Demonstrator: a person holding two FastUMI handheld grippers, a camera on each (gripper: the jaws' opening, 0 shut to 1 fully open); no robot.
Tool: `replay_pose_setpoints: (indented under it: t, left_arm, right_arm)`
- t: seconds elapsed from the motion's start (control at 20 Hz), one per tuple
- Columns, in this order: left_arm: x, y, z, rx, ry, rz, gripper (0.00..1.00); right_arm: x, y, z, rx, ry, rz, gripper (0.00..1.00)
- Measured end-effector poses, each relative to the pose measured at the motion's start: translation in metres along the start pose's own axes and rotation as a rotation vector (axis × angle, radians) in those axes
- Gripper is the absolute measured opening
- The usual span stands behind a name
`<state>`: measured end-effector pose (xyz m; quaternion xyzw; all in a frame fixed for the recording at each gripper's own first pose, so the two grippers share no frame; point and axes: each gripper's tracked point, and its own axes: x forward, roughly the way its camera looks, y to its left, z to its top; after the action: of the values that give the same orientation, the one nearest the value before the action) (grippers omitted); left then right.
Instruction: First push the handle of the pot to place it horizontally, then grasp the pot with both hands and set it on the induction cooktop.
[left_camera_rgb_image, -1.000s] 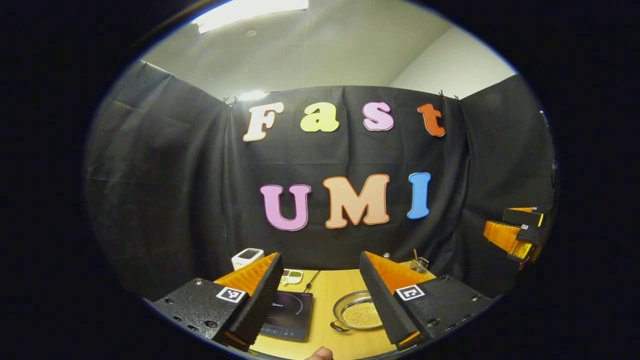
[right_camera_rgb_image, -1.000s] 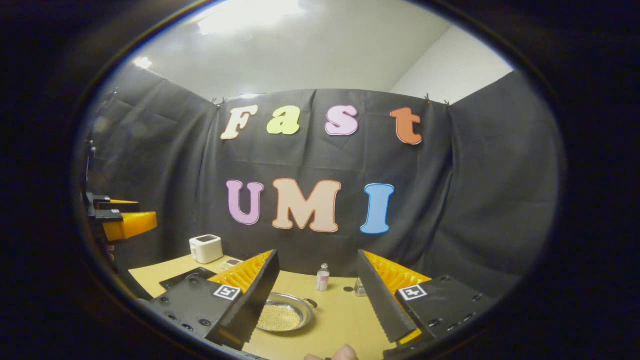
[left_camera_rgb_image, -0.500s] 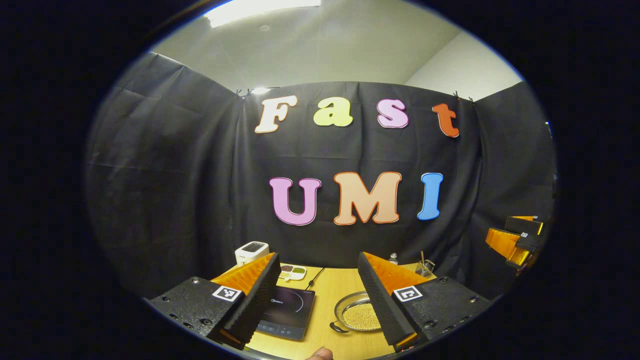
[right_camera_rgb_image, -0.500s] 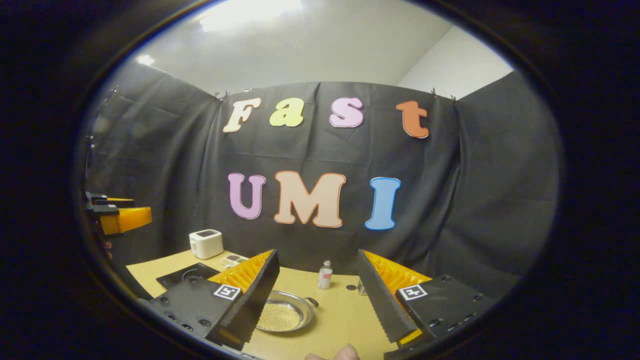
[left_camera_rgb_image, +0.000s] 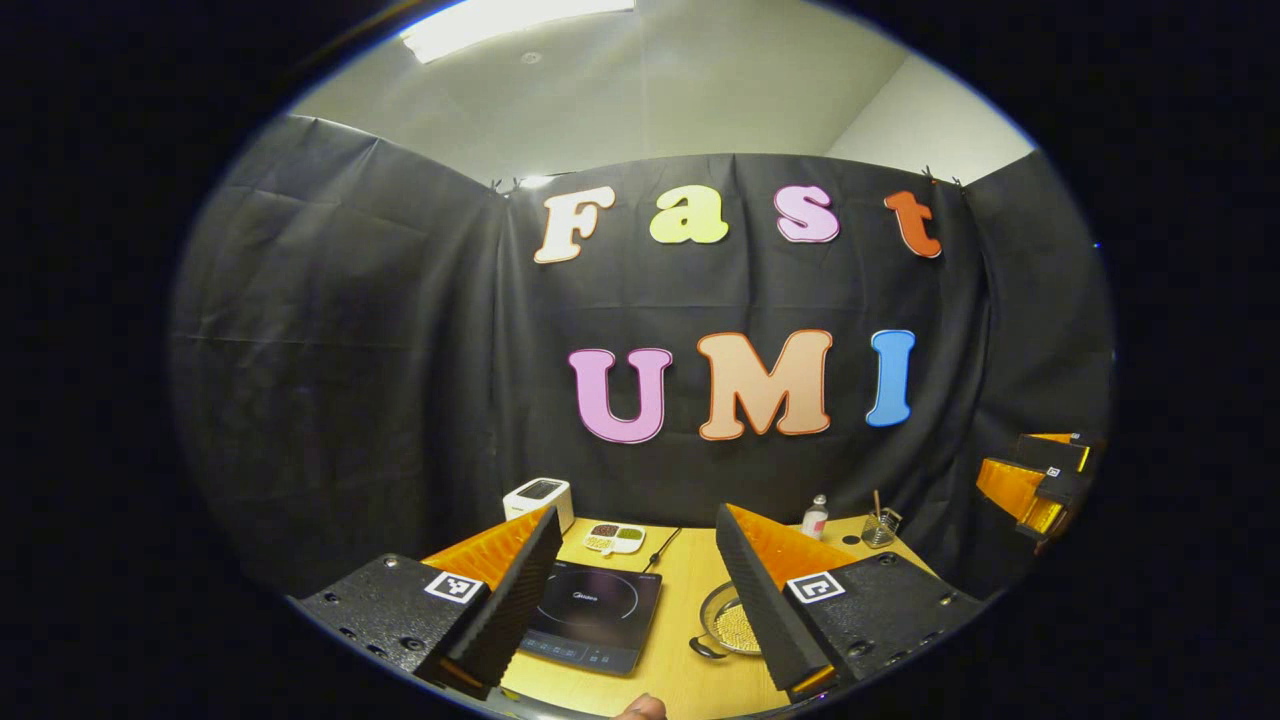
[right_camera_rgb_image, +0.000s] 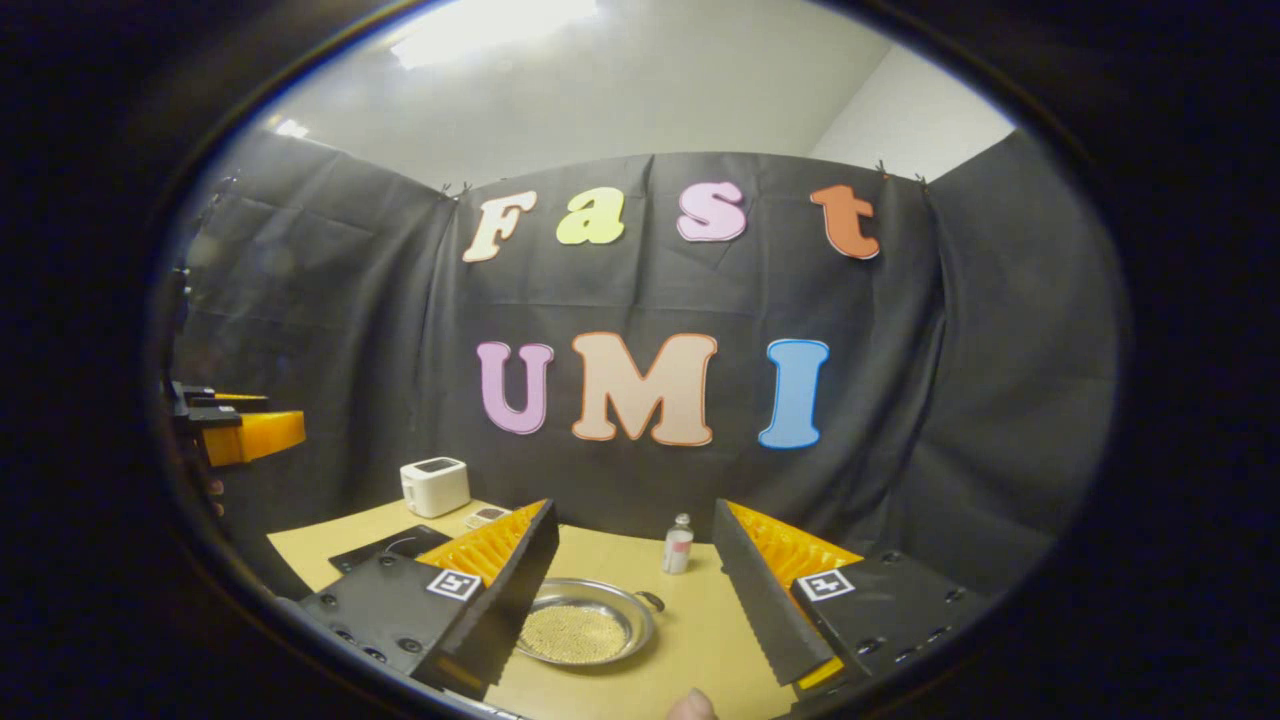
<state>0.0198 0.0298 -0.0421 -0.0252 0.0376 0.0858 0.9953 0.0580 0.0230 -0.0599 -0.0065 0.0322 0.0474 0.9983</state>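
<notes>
Both tools held spread wide above the pale wooden bench (left_camera_rgb_image: 690, 585), gripping nothing.

In the left gripper view, left to right: white boxy appliance (left_camera_rgb_image: 538, 497) at the back, beyond the left tool (left_camera_rgb_image: 640, 590); flat black induction cooktop (left_camera_rgb_image: 598, 615) lying between its fingers, nearer the left one; small white divided dish (left_camera_rgb_image: 614, 538) behind that; shallow round metal pot (left_camera_rgb_image: 732, 627) filled with yellowish grains, partly hidden behind the right finger, dark handle pointing toward the camera; small clear bottle (left_camera_rgb_image: 815, 517) and glass jar (left_camera_rgb_image: 879, 528) farther back; right tool (left_camera_rgb_image: 1040, 485) well off to the right edge. In the right gripper view: pot (right_camera_rgb_image: 585, 632) on the bench between the right tool's (right_camera_rgb_image: 640, 590) fingers, close to the left one, apart from the cooktop (right_camera_rgb_image: 385, 548) farther left.
</notes>
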Motion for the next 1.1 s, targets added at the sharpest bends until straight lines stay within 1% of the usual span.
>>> replay_pose_setpoints:
  t: [0.1, 0.15, 0.2, 0.25, 0.3, 0.35, 0.4, 0.45, 0.55, 0.6, 0.65, 0.7, 0.8, 0.85, 0.9, 0.95, 1.0, 1.05, 1.1]
  left_arm:
    - [0.006, 0.005, -0.009, 0.002, 0.006, -0.015, 0.91]
    - [0.013, 0.009, -0.014, 0.001, 0.009, -0.026, 0.95]
    - [0.023, 0.014, -0.017, -0.011, 0.009, -0.035, 0.91]
    - [0.035, 0.021, -0.021, -0.028, 0.023, -0.041, 0.94]
    - [0.044, 0.028, -0.025, -0.044, 0.041, -0.047, 0.91]
    - [0.053, 0.034, -0.023, -0.066, 0.025, -0.064, 0.92]
    - [0.064, 0.039, -0.021, -0.070, 0.014, -0.079, 0.95]
    - [0.075, 0.047, -0.025, -0.058, 0.023, -0.091, 0.95]
    - [0.091, 0.053, -0.029, -0.037, 0.019, -0.141, 0.95]
    - [0.098, 0.056, -0.027, -0.025, 0.007, -0.162, 0.91]
    - [0.106, 0.059, -0.030, -0.011, 0.012, -0.182, 0.95]
    - [0.110, 0.060, -0.031, -0.004, 0.013, -0.205, 0.94]
    - [0.116, 0.061, -0.028, -0.001, 0.000, -0.241, 0.95]
    - [0.119, 0.064, -0.032, 0.009, 0.005, -0.246, 0.95]
    - [0.121, 0.068, -0.034, 0.014, 0.011, -0.241, 0.95]
    - [0.122, 0.069, -0.034, 0.004, 0.010, -0.237, 0.91]
    - [0.122, 0.069, -0.033, -0.008, 0.013, -0.234, 0.91]
    - [0.122, 0.068, -0.035, -0.013, 0.018, -0.230, 0.95]
    - [0.121, 0.067, -0.038, -0.010, 0.029, -0.225, 0.91]
  right_arm:
    - [0.005, 0.004, -0.006, 0.017, 0.020, -0.015, 0.98]
    - [0.010, 0.010, -0.009, 0.017, 0.023, -0.023, 0.98]
    - [0.017, 0.015, -0.013, 0.005, 0.034, -0.038, 0.98]
    - [0.024, 0.019, -0.020, 0.000, 0.063, -0.061, 0.98]
    - [0.029, 0.026, -0.023, 0.014, 0.076, -0.081, 0.97]
    - [0.035, 0.038, -0.016, 0.029, 0.063, -0.094, 0.99]
    - [0.042, 0.045, -0.013, 0.025, 0.060, -0.114, 0.98]
    - [0.047, 0.052, -0.016, 0.021, 0.075, -0.131, 0.97]
    - [0.054, 0.070, -0.017, 0.044, 0.081, -0.150, 0.97]
    - [0.057, 0.075, -0.017, 0.050, 0.083, -0.165, 0.94]
    - [0.060, 0.083, -0.024, 0.062, 0.105, -0.164, 0.88]
    - [0.062, 0.093, -0.029, 0.077, 0.123, -0.157, 0.84]
    - [0.065, 0.092, -0.027, 0.067, 0.122, -0.212, 0.51]
    - [0.066, 0.095, -0.034, 0.067, 0.143, -0.217, 0.34]
    - [0.068, 0.107, -0.043, 0.087, 0.169, -0.187, 0.18]
    - [0.069, 0.113, -0.051, 0.091, 0.201, -0.180, 0.01]
    - [0.067, 0.118, -0.058, 0.095, 0.237, -0.164, 0.01]
    - [0.070, 0.121, -0.074, 0.108, 0.282, -0.138, 0.02]
    - [0.062, 0.122, -0.083, 0.129, 0.308, -0.126, 0.02]
